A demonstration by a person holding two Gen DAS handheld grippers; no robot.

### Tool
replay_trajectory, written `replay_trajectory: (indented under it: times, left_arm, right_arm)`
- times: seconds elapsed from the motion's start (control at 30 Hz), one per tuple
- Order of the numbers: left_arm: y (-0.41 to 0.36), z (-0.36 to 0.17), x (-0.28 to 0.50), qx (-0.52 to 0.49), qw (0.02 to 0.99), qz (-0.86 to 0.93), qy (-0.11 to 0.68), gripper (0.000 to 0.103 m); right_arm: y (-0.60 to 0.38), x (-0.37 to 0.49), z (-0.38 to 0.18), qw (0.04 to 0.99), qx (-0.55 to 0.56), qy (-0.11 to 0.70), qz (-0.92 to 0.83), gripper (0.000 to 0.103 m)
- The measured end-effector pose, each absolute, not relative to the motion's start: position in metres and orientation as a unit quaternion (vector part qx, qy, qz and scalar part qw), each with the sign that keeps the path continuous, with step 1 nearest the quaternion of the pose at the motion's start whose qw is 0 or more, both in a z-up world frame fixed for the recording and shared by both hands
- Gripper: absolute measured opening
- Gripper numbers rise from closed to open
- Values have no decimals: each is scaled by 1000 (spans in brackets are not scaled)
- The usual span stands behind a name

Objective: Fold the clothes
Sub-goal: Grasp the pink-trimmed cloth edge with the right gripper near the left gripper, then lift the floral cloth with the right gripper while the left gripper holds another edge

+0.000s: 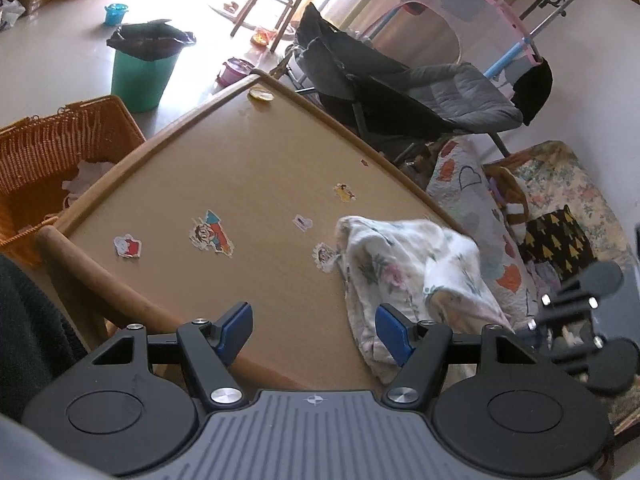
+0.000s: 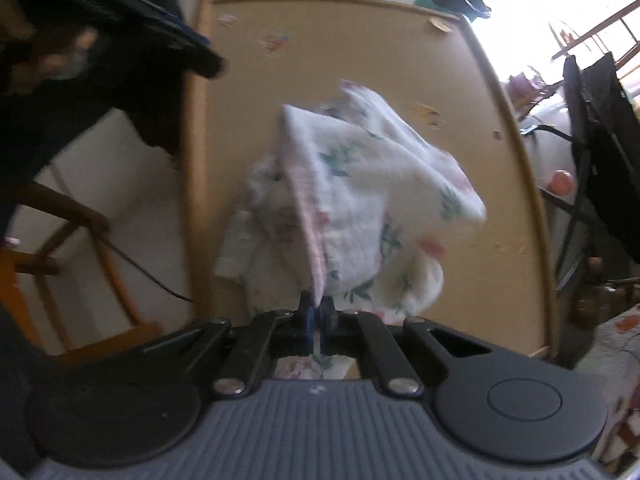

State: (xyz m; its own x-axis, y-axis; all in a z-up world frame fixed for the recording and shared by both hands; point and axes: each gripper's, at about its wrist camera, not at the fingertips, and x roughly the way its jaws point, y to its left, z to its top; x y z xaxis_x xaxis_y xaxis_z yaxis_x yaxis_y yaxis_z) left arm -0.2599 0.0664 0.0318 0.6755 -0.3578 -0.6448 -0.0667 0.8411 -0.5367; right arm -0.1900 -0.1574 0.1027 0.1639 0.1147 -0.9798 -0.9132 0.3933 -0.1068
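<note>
A wooden table [image 1: 240, 168] dotted with cartoon stickers [image 1: 211, 233] holds a white floral cloth [image 1: 404, 276], bunched at about four o'clock on the tabletop in the left wrist view. The left gripper [image 1: 316, 330] hangs over the near table edge, blue pads apart, nothing between them. The right gripper [image 2: 317, 320] is clamped on the cloth's pink-trimmed edge, lifting a fold. An orange wicker basket [image 1: 48, 152] sits at nine o'clock.
</note>
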Motion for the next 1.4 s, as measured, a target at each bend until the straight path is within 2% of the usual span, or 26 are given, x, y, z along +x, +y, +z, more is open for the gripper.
replay_trajectory:
  times: [0.17,0.37,0.83,0.93,0.97,1.0,1.03,1.07,1.23,1.4]
  left_arm:
    - [63,34,-261,-270,874,-118,387,70]
    - [44,41,-266,-215,885,-182,370,70]
    - [-17,43,-246,-145,879,-261,372,70]
    - [-30,41,-234,-145,877,-250,383,66]
    - [-34,41,-230,-144,878,-249,383,64]
    - [-38,41,-227,-142,879,-251,379,54]
    - [-42,41,-224,-137,881,-251,376,25]
    - [-46,40,-220,-125,884,-246,378,12]
    - [-55,48,-208,-93,886,-250,379,2]
    - [-48,71,-204,-77,880,-274,380,2]
  right_arm:
    - [-160,-204,127,669,-359,503,413,3]
    - [-168,-194,143,699,-342,488,396,3]
    - [-198,-185,140,746,-292,472,367,3]
    - [-205,-186,140,752,-281,470,366,3]
    - [-207,-186,140,753,-279,470,366,3]
    - [-209,-186,139,753,-278,471,366,3]
    - [-212,-186,138,754,-277,472,363,3]
    - [-215,-185,137,757,-275,472,359,3]
    - [-226,-181,132,763,-264,476,349,3]
    - [-231,-180,136,764,-254,479,351,3]
